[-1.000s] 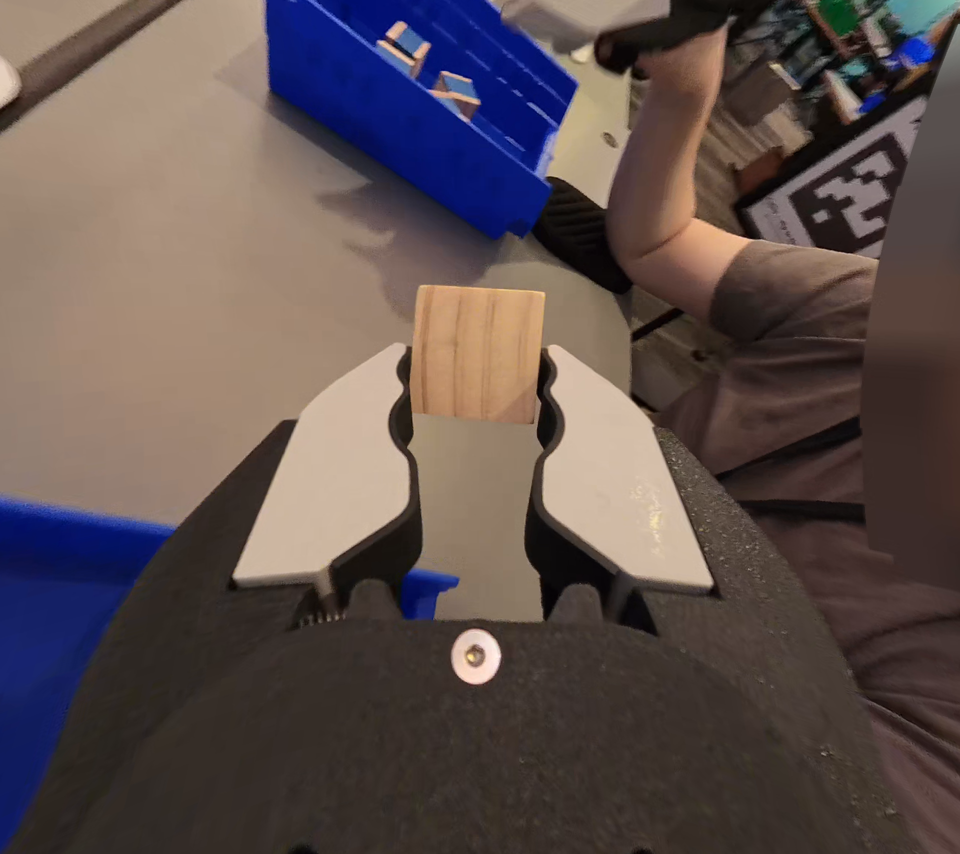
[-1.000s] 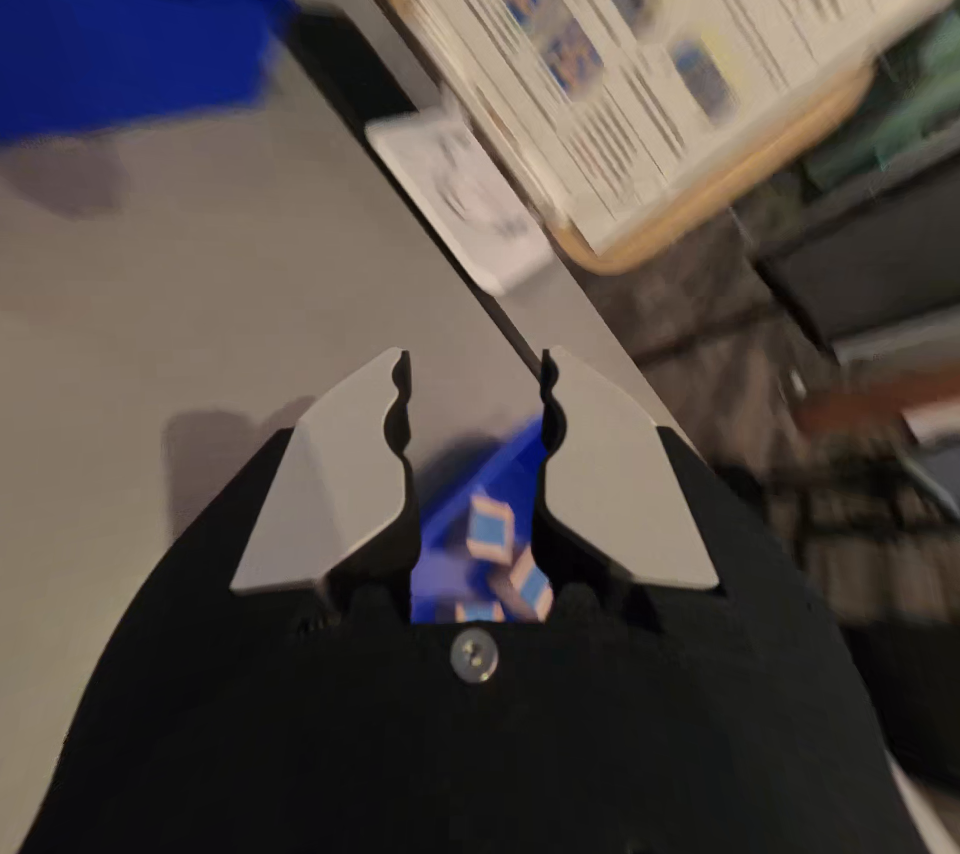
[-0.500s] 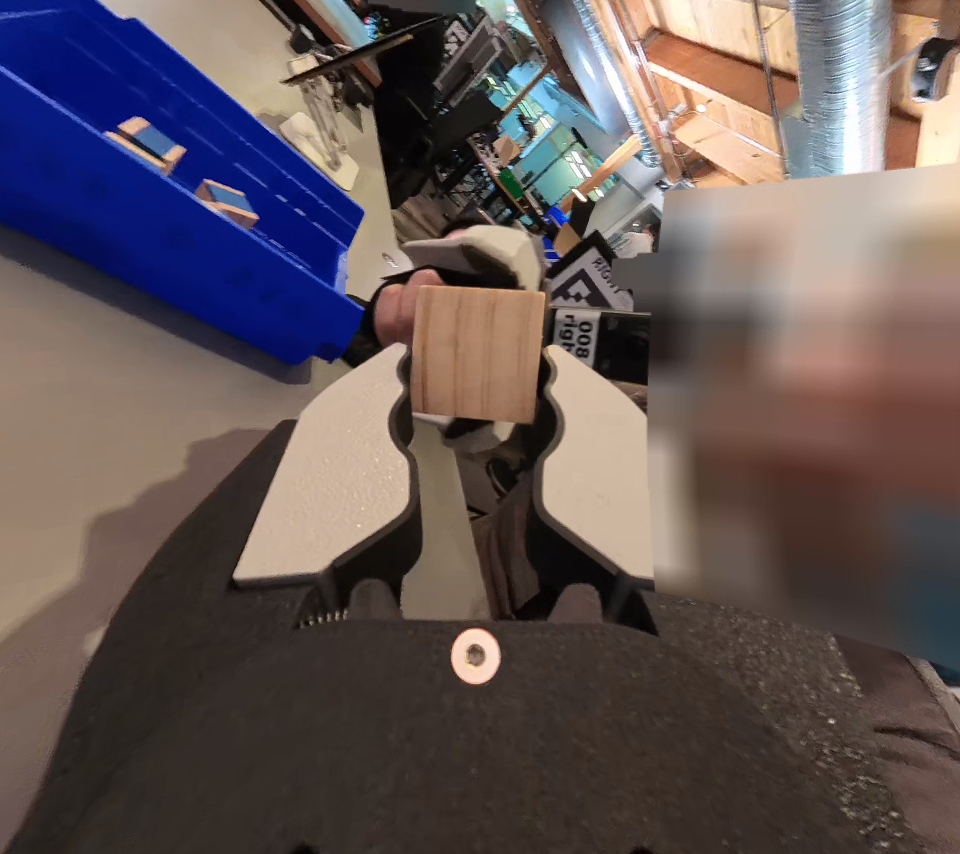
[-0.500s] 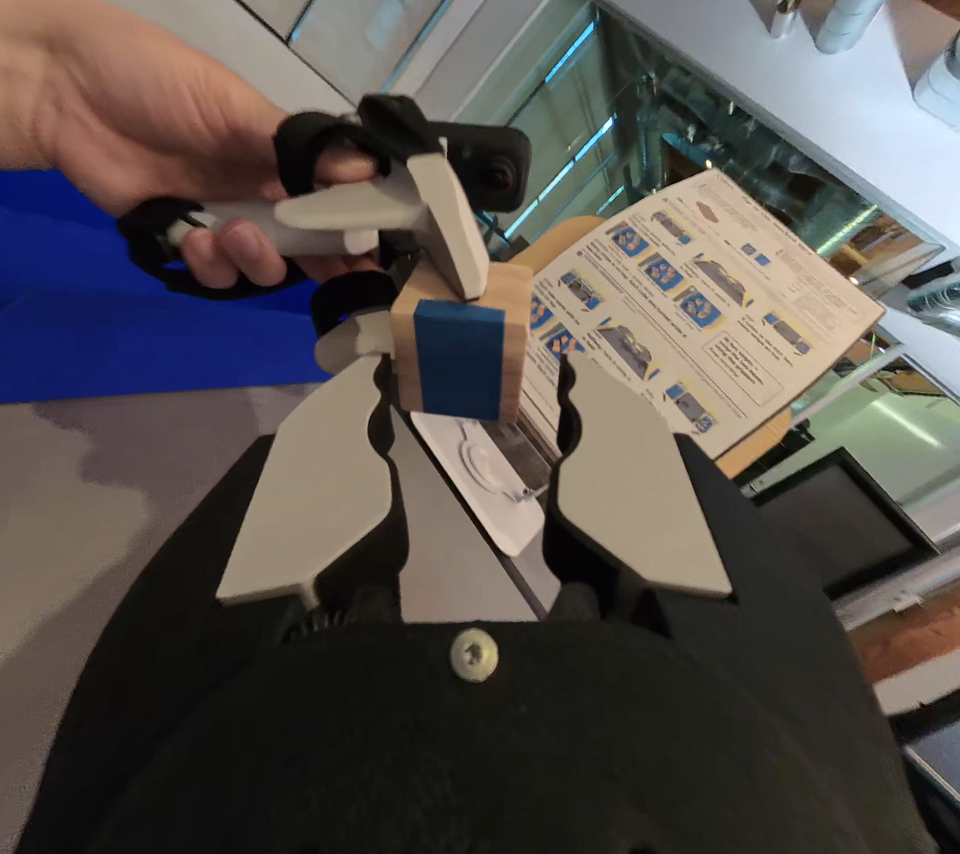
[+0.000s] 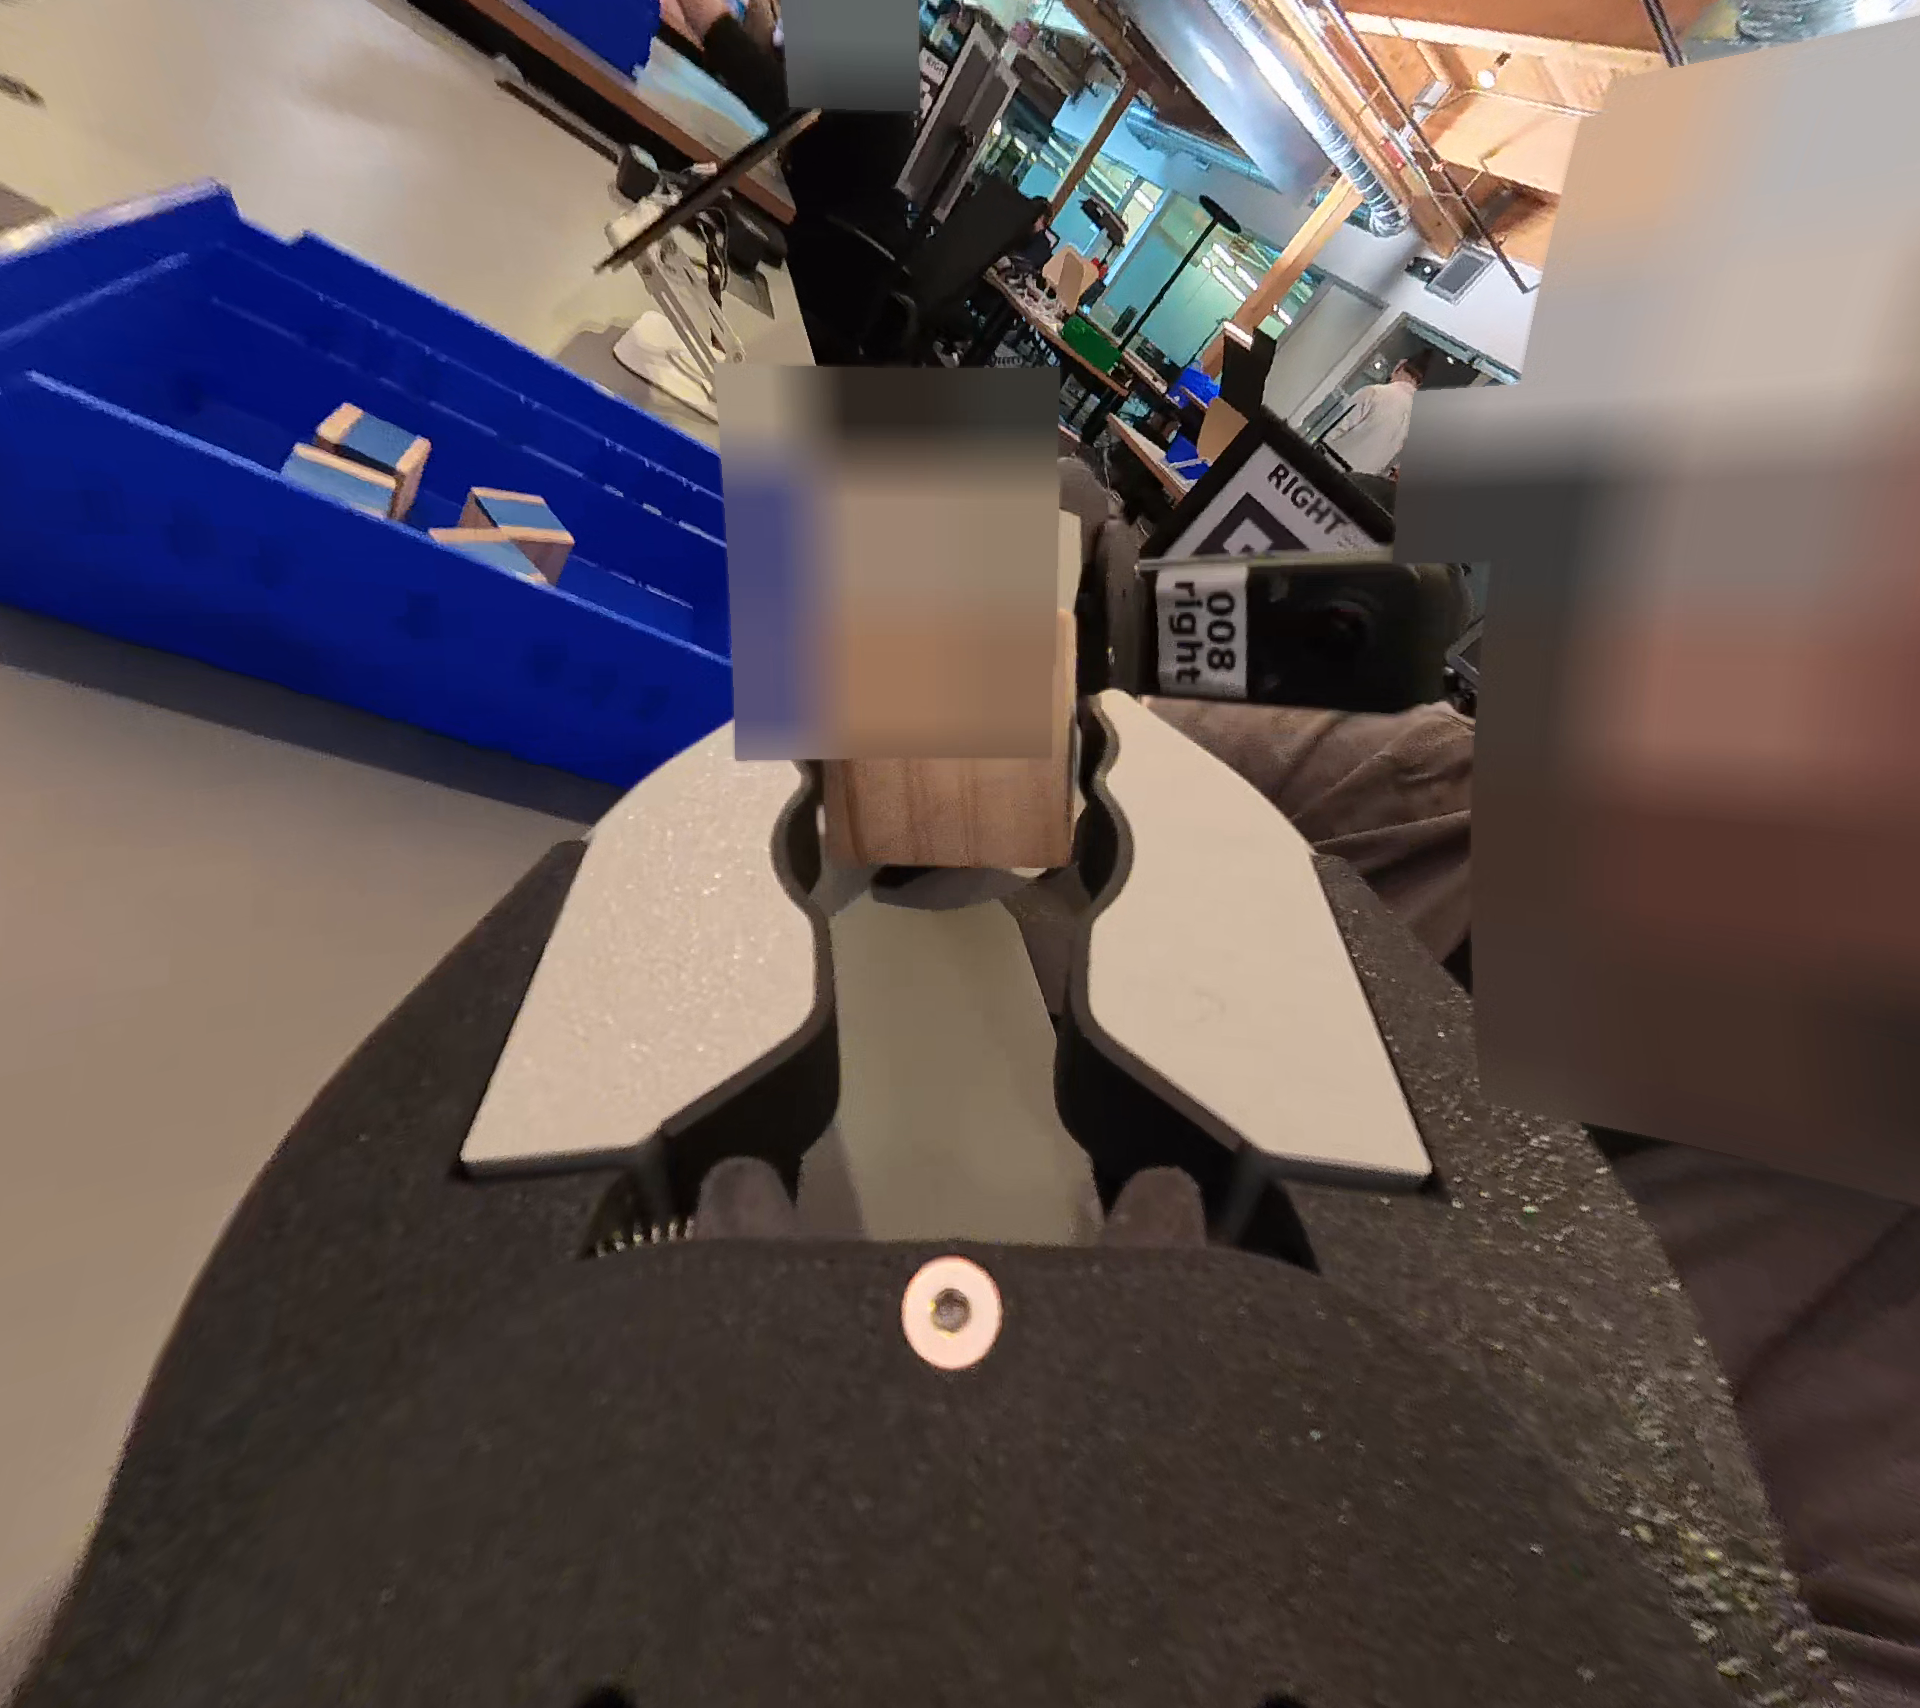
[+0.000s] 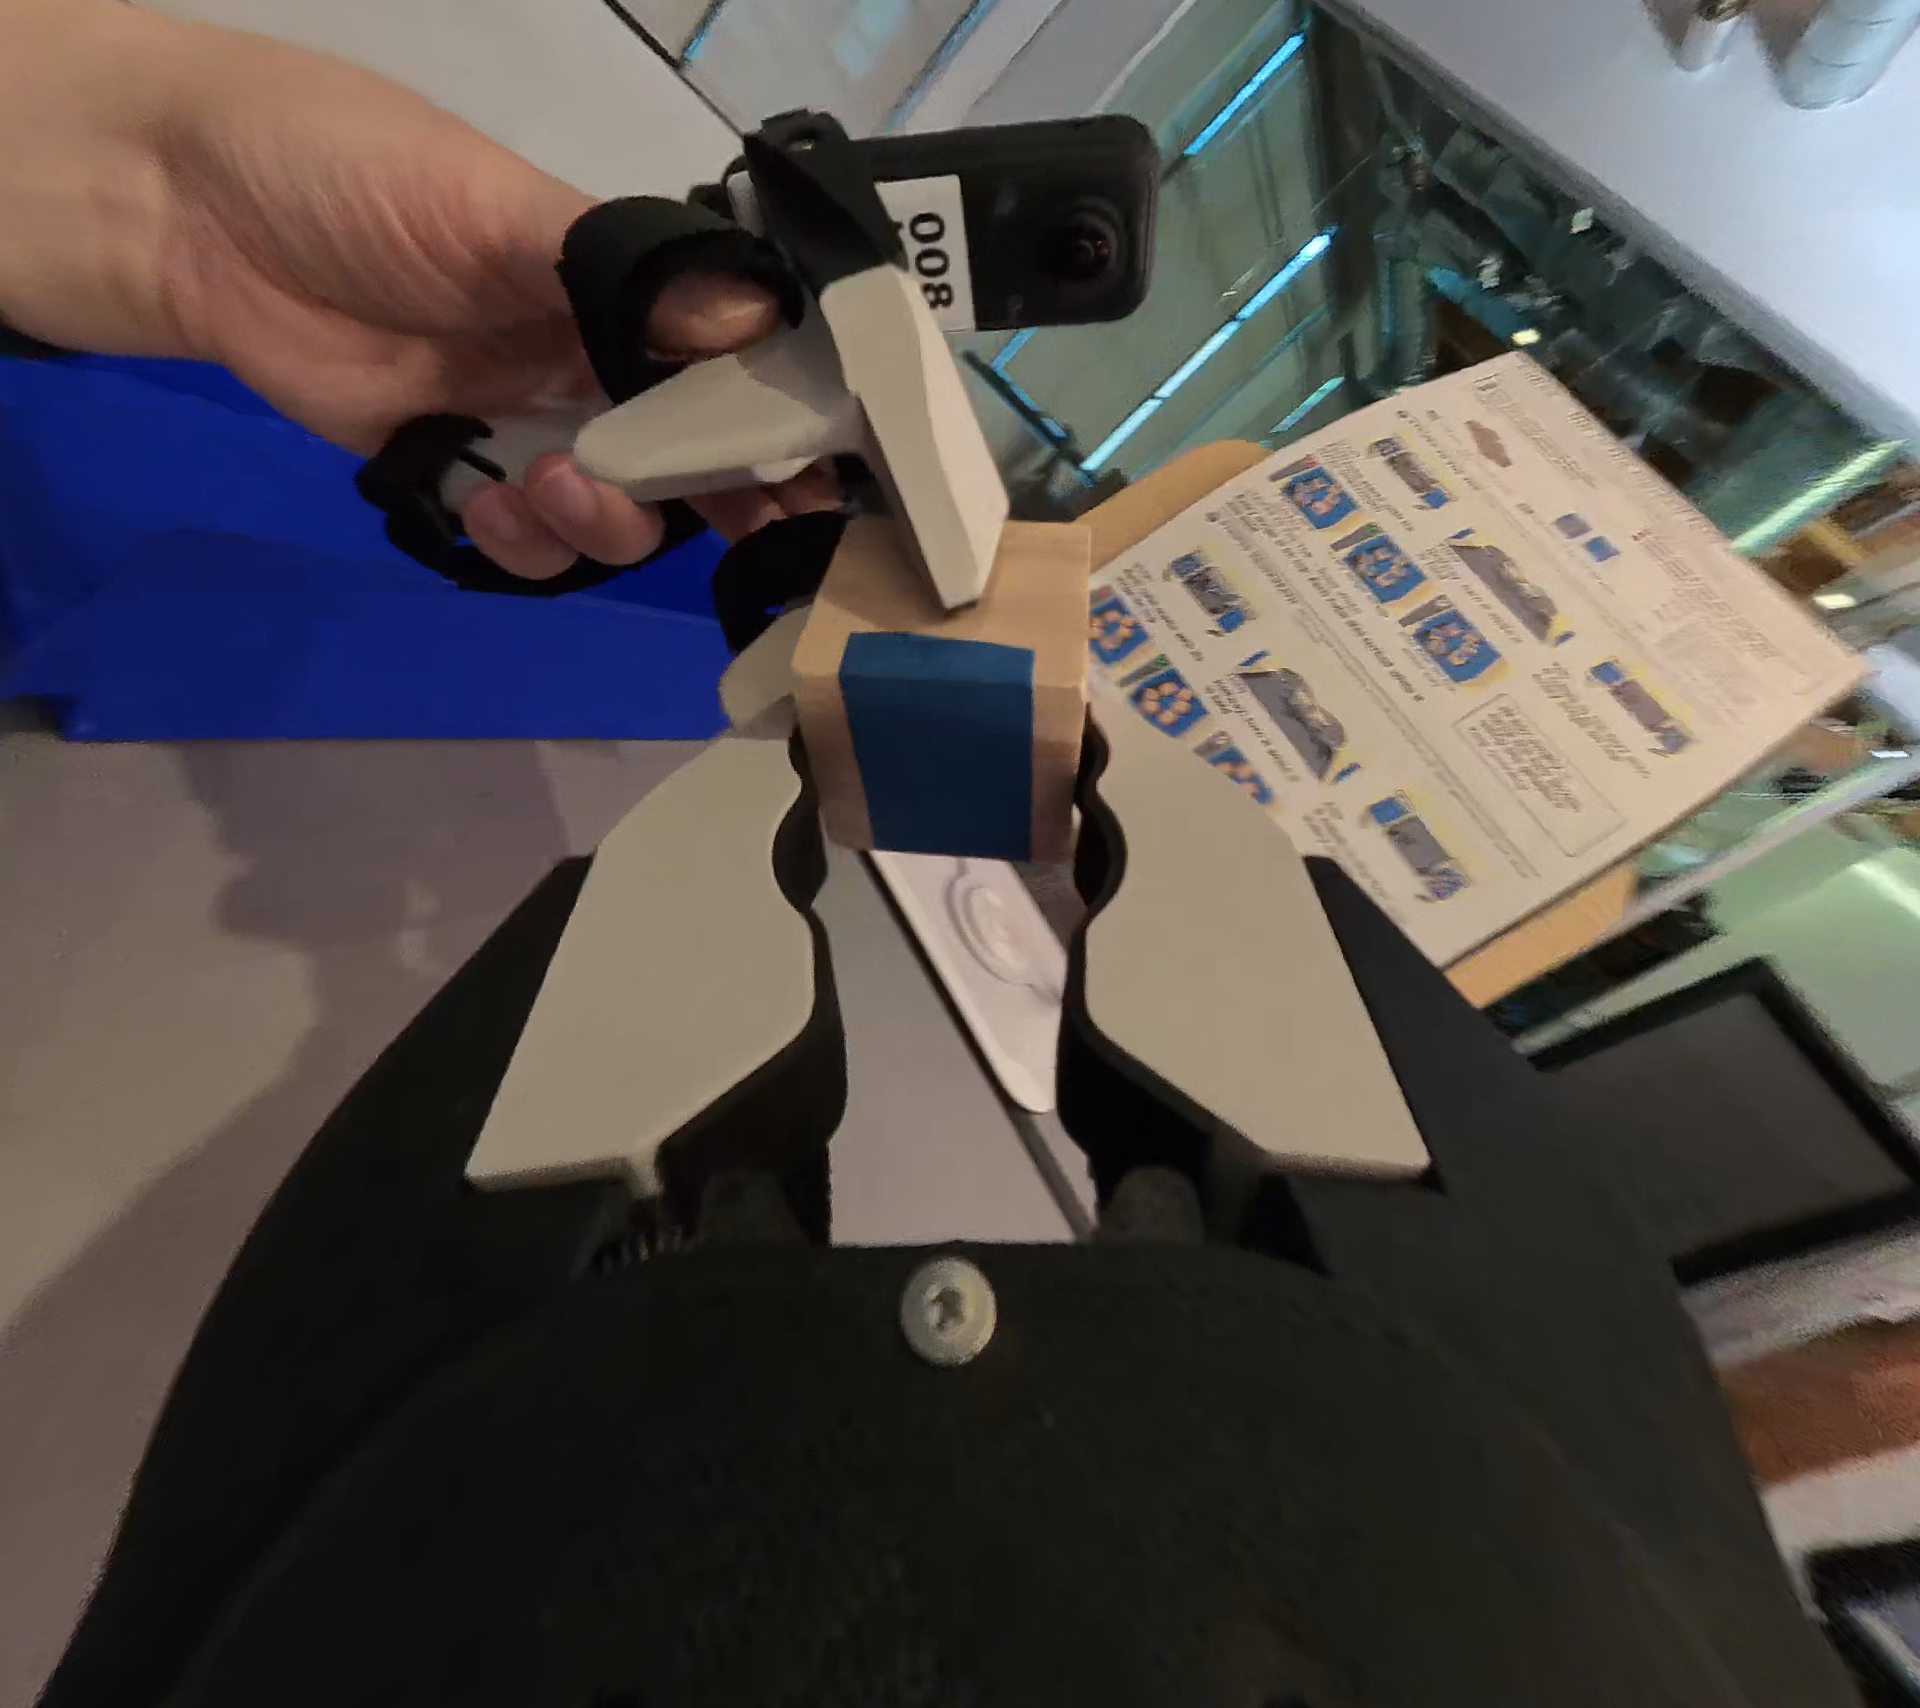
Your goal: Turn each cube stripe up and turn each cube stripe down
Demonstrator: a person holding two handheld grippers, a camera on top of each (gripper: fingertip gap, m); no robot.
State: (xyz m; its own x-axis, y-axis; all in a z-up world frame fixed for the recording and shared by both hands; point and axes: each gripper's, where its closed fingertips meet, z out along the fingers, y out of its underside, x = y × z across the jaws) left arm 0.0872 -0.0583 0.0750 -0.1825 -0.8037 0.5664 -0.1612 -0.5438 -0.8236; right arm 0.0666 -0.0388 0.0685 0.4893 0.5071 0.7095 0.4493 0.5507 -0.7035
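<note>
- Where the left wrist view looks forward, the left gripper (image 5: pixel 948 801) is closed on a wooden cube (image 5: pixel 951 811), fingers pressed to its two sides; a blur patch covers the cube's upper part
- Behind it, a blue bin (image 5: pixel 343 609) on the grey table (image 5: pixel 260 910) holds two more striped cubes (image 5: pixel 358 461), lying tilted
- While the right wrist view faces the same cube (image 6: pixel 940 708), its blue stripe (image 6: pixel 935 744) turned to the camera, the right gripper (image 6: pixel 943 801) brackets it narrowly; contact cannot be told
- A hand (image 6: pixel 312 276) holds the left gripper (image 6: pixel 883 609) there, one finger (image 6: pixel 925 463) on the cube's top
- An instruction sheet (image 6: pixel 1455 650) stands behind
</note>
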